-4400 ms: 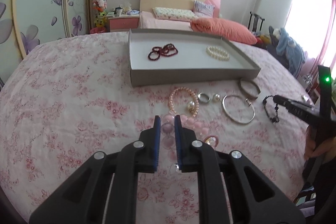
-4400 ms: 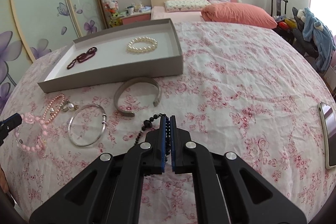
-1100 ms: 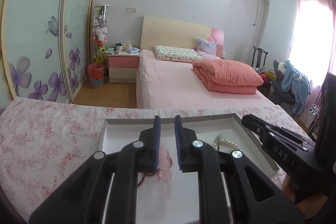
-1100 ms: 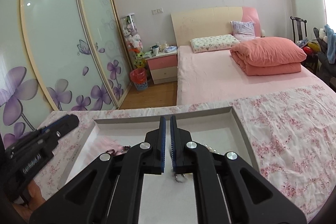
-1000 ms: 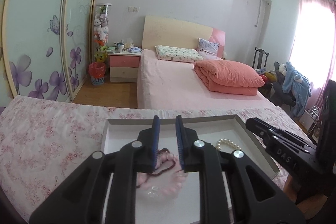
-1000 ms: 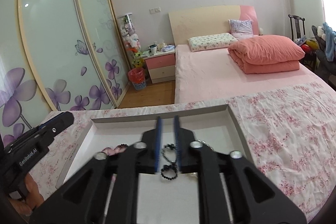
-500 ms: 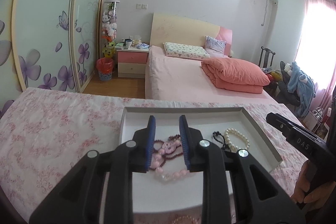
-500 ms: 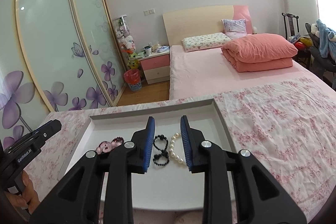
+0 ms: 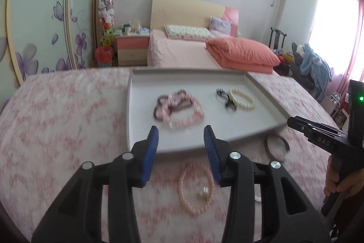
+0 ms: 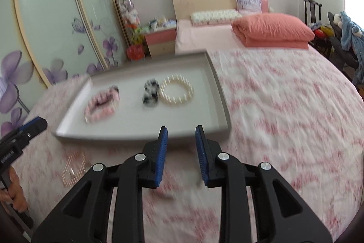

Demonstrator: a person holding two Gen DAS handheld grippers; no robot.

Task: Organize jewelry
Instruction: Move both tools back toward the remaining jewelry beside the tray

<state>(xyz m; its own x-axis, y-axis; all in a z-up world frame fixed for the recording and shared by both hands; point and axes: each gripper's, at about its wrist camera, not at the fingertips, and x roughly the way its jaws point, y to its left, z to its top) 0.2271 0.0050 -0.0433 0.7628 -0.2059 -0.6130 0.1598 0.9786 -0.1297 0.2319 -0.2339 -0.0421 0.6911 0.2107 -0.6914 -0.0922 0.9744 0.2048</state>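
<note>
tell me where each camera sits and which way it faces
Left wrist: sits on the left tongs, looks forward and down over the floral cover at the tray; its own open blue pads show, with the right tongs and a hand at right.
Right wrist: sits on the right tongs, same heading; its own open pads show, with the left tongs at left.
Both share the tray, its pearl bracelet and the bed behind.

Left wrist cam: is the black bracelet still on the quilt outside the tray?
No, the black bracelet lies inside the tray, beside the white pearl bracelet.
</note>
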